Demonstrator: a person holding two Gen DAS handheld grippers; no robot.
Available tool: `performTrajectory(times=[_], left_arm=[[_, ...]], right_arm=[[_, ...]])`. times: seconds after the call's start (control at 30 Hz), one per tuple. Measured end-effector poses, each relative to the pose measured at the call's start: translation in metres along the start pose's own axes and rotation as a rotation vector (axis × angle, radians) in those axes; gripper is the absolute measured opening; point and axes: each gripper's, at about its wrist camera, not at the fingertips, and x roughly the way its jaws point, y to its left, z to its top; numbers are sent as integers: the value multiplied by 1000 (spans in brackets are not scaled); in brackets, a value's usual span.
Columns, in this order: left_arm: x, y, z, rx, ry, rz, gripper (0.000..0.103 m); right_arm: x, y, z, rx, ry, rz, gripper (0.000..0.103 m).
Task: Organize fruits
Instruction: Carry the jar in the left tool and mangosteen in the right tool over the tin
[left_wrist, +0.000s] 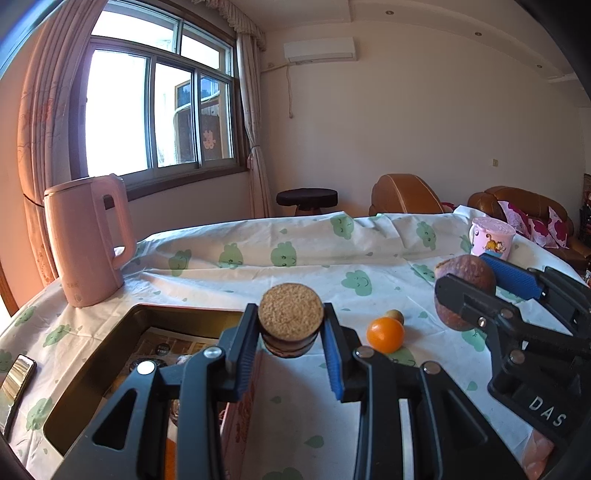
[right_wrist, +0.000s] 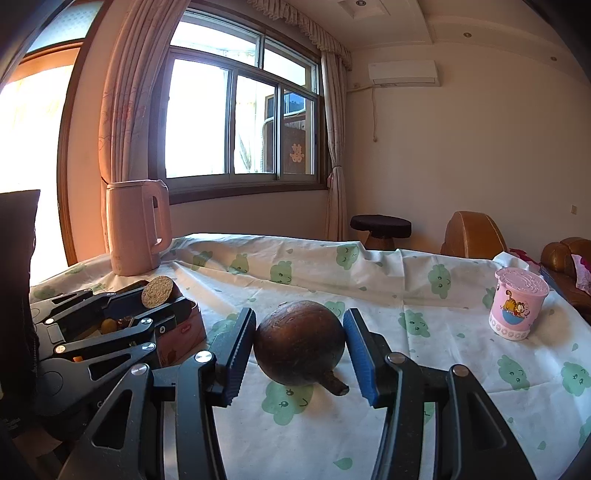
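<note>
My left gripper (left_wrist: 290, 314) is shut on a round brown piece with a grainy tan face (left_wrist: 290, 317). It holds the piece above the right rim of an open metal tin (left_wrist: 184, 310) with fruit lying inside. The right wrist view shows the same gripper (right_wrist: 162, 293), the piece (right_wrist: 157, 291) and the tin (right_wrist: 184, 328) at the left. My right gripper (right_wrist: 300, 321) is shut on a dark brown round fruit with a short stem (right_wrist: 299, 343), low over the cloth. An orange (left_wrist: 385, 334) and a small tan fruit (left_wrist: 395, 315) lie on the cloth between the two grippers.
A pink kettle (left_wrist: 86, 240) stands at the table's far left corner. A pink lidded cup (right_wrist: 519, 304) stands at the far right. A phone (left_wrist: 16, 384) lies at the left edge. The table (right_wrist: 369, 277) wears a white cloth with green clouds. A stool and sofas stand beyond.
</note>
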Motion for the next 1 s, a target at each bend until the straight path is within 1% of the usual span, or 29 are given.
performTrajectory(times=[0.3, 0.63, 1.0], left_arm=[[-14, 31, 0, -31, 6, 28, 35], [-26, 75, -2, -47, 7, 99, 35], [-31, 116, -9, -89, 33, 163, 35]], right_arm=[[1, 26, 13, -16, -2, 74, 51], [8, 57, 23, -40, 6, 148, 51], [14, 89, 26, -67, 9, 211, 51]])
